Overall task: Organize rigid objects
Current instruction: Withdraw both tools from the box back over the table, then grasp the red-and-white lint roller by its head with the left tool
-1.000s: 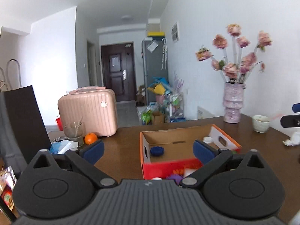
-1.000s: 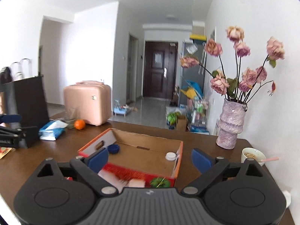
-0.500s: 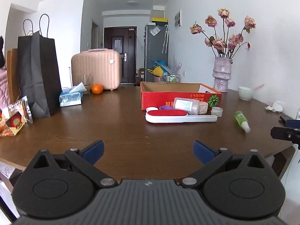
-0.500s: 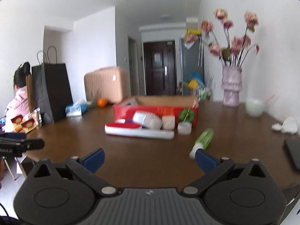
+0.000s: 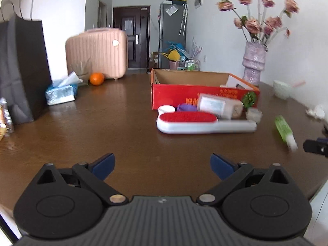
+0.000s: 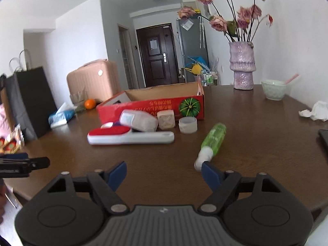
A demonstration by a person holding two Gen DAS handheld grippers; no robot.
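both the left tongs and right tongs gape apart, holding nothing, over the near edge of the tabletop. the lint brush and green bottle lie mid-tabletop, before the red box.

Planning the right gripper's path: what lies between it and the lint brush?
Only bare table, seen in the right wrist view. The right gripper is open and the lint brush lies straight ahead; the green bottle is off to the right.

Glossy dark wood table, matt cardboard box, smooth plastic lint brush
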